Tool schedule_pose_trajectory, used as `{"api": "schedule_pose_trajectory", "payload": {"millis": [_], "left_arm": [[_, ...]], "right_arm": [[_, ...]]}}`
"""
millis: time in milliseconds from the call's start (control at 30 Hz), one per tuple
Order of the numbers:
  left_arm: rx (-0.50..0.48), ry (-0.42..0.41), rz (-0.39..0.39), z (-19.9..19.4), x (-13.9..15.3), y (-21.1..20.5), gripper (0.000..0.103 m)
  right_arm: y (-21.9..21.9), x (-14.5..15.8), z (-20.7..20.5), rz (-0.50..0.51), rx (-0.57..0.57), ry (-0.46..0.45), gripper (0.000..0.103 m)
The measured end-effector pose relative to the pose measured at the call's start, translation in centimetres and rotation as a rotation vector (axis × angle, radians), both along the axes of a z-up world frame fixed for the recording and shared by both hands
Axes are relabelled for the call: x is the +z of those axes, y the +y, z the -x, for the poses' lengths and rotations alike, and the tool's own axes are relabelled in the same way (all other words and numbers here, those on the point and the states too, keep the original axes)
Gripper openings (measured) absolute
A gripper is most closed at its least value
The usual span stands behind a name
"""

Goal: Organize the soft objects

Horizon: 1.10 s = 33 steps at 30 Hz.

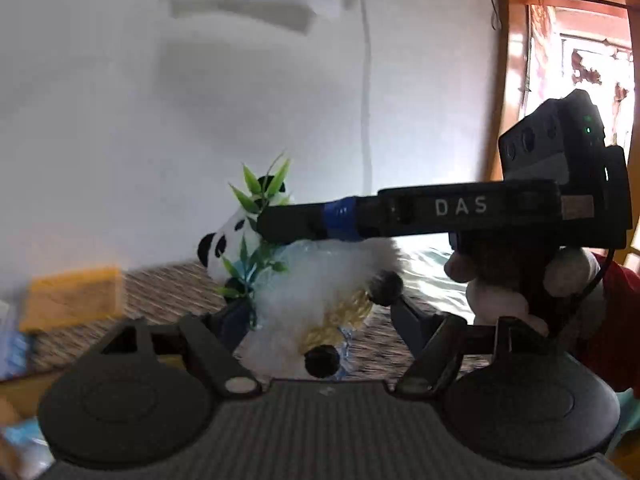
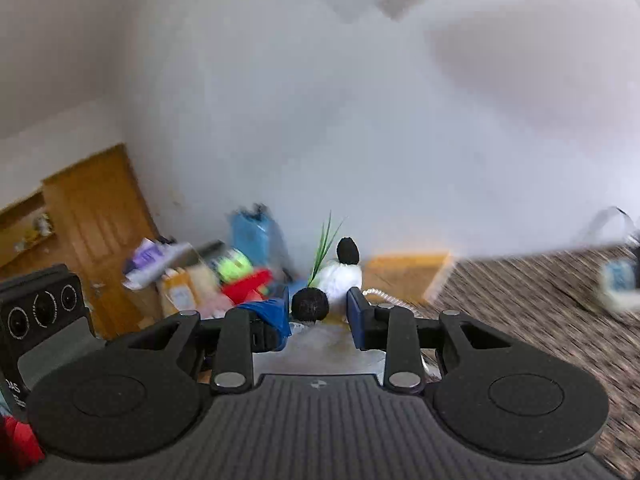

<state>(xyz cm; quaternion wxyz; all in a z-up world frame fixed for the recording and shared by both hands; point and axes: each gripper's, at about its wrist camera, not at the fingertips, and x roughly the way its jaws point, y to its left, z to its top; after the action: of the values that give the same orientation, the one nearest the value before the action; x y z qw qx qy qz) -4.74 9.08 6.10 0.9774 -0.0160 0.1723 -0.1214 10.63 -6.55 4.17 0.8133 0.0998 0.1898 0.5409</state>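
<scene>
A white plush panda [image 1: 320, 284] with black ears and paws, green bamboo leaves and a yellow patch is held up in the air between both grippers. In the left wrist view my left gripper [image 1: 316, 320] is closed on its fluffy body. My right gripper [image 1: 272, 220] reaches in from the right across the panda's head. In the right wrist view the panda [image 2: 340, 276] sits between the blue-padded fingers [image 2: 356, 316] of my right gripper [image 2: 318, 316], which grips it.
A bed with a brown patterned cover [image 2: 540, 300] lies to the right. A yellow box [image 2: 404, 276] stands by the white wall. A pile of colourful items [image 2: 224, 276] and a wooden cabinet [image 2: 92, 232] are at left. A window [image 1: 580, 60] is at right.
</scene>
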Motion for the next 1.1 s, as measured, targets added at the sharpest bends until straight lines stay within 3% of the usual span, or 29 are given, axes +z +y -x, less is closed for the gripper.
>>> {"api": "schedule_pose_trajectory", "payload": {"millis": [100,267,467,600,767,1100], "left_arm": [[0.047,0.003,-0.052,1.3,-0.5,3.2,0.074],[0.093,0.116,-0.095,2.3,-4.2,7.1,0.074],[0.108,0.281,-0.085,2.3,-9.4,9.5,0.074],[0.101,0.363,-0.088,1.6,-12.0,10.0,0.076],[0.129,0.37,-0.061,1.5,-12.0,11.6,0.078],[0.182,0.353,-0.109,1.9,-8.3,10.6,0.081]], "right_arm": [[4.0,-0.4,0.8,-0.019,0.036,-0.048,0.014],[9.9,-3.6,2.6,0.056,0.052,-0.063,0.014],[13.6,-8.7,4.1,0.153,0.027,0.04,0.014],[14.4,-11.1,4.2,0.22,-0.015,0.162,0.015],[14.3,-12.1,5.2,0.268,-0.054,0.291,0.017],[10.4,-8.2,7.6,0.242,-0.236,0.238,0.017]]}}
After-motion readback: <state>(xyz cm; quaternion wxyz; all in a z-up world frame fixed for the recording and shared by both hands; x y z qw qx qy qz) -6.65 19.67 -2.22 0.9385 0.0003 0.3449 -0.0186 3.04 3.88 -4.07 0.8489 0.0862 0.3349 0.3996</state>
